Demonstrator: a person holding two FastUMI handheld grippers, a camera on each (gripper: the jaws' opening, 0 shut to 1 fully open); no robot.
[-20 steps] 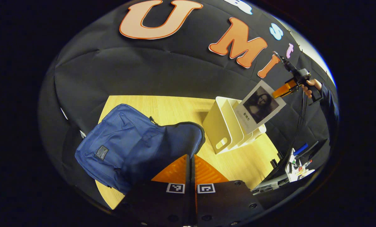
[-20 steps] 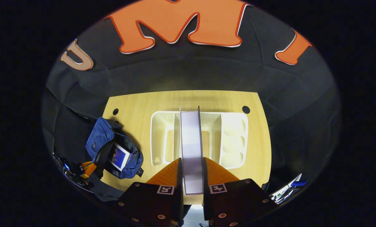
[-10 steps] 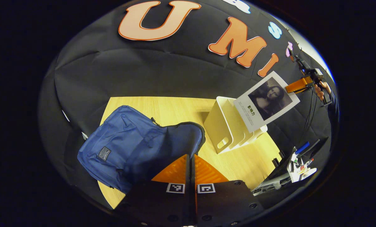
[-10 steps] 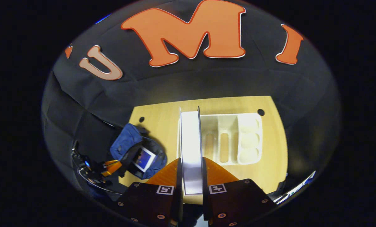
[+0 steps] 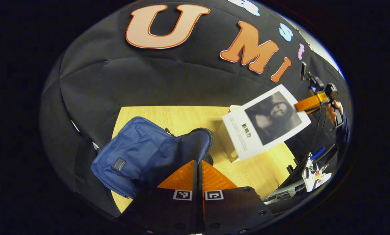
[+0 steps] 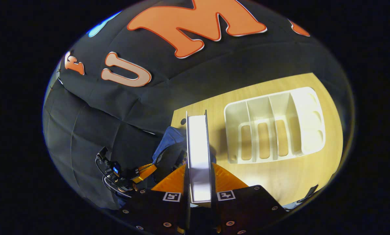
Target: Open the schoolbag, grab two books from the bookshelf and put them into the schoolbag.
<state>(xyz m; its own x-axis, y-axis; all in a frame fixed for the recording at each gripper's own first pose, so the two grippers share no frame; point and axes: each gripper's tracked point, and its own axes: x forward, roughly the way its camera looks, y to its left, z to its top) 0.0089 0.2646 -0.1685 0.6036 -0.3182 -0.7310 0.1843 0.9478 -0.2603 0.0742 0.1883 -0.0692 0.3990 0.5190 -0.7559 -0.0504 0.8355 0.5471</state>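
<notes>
The right gripper point(image 6: 199, 173) pinches a book point(image 6: 198, 153) between its two fingers. In the right gripper view the book shows edge-on, with white pages and thin dark covers. In the left gripper view the same book point(image 5: 267, 121) hangs in the air above the table, held by one corner. Its cover is white with a dark picture of a woman on it. It hangs in front of the bookshelf and hides most of it. A hand point(image 5: 333, 111) holds the right gripper point(image 5: 307, 103) out by the right side.

The left gripper point(image 5: 199, 169) has its fingers pressed together. They grip the dark rim of the schoolbag point(image 5: 149, 153) by its opening. The schoolbag is blue and soft, with a small patch on its front. It sits on the left part of the wooden table point(image 5: 257, 169), and its zip is open.

The bookshelf point(image 6: 273, 125) is white, with several slots that show no books inside. It stands on the table near the back edge, well apart from the schoolbag.
</notes>
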